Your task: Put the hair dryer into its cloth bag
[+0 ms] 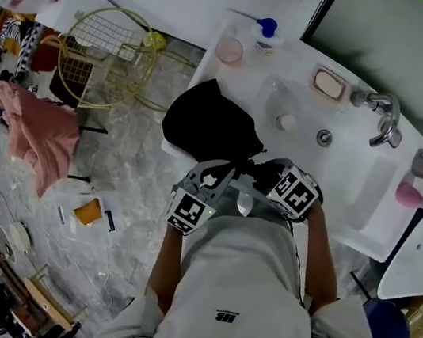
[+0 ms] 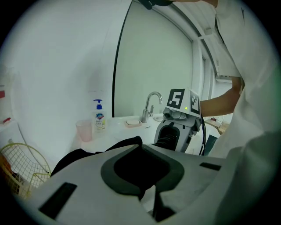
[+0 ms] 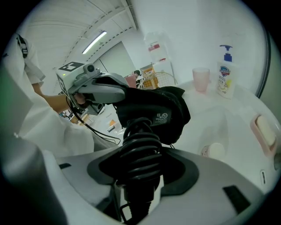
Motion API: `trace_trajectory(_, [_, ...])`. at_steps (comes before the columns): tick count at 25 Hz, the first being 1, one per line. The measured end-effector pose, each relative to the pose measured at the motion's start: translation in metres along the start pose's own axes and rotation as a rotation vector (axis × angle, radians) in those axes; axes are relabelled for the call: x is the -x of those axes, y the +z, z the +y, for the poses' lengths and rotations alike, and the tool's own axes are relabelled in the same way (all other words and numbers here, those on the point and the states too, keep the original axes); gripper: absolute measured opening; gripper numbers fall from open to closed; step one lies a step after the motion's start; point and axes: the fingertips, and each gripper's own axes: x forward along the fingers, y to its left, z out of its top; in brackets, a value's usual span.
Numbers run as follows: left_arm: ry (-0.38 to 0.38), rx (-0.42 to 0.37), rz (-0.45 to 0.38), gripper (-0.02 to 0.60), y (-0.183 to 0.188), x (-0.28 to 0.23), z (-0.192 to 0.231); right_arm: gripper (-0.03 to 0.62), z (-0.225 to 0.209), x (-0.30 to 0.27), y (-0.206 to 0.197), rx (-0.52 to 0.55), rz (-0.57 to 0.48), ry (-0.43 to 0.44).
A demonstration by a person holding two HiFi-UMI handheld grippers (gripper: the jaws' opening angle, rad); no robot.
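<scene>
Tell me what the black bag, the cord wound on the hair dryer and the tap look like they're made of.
The cloth bag looks like soft, matte black fabric, probably woven: it sags and folds. The hair dryer cord seems to be rubber or soft plastic with a slight sheen: it bends in tight loops. The tap is polished metal, probably chromed: it shows bright reflections.

Small white bathroom with plain white walls. There's a white sink counter (image 1: 286, 80) with a chrome tap (image 1: 382, 120), and a black-edged panel (image 1: 395, 34) behind it, looks like a mirror. The floor (image 1: 124, 166) is pale marbled tile with a yellow wire rack (image 1: 103, 50) standing on it. A strip light (image 3: 94, 41) glows on the ceiling.
</scene>
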Motion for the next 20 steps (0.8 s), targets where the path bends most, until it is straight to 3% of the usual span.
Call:
trace_trajectory(10, [-0.034,-0.015,0.002,0.036,0.008,-0.006,-0.008,0.262,-0.017,-0.015,0.026,-0.033,-0.041,-0.078])
trace_trajectory(16, [-0.072,0.017,-0.020,0.037,0.010,-0.009,-0.020,0.264,-0.031,-0.032,0.053,0.013,-0.089,-0.145])
trace_trajectory(20, [-0.048,0.043,-0.007,0.037,0.000,-0.013,-0.017,0.264,-0.039,-0.047,0.067,0.048,-0.145,-0.187])
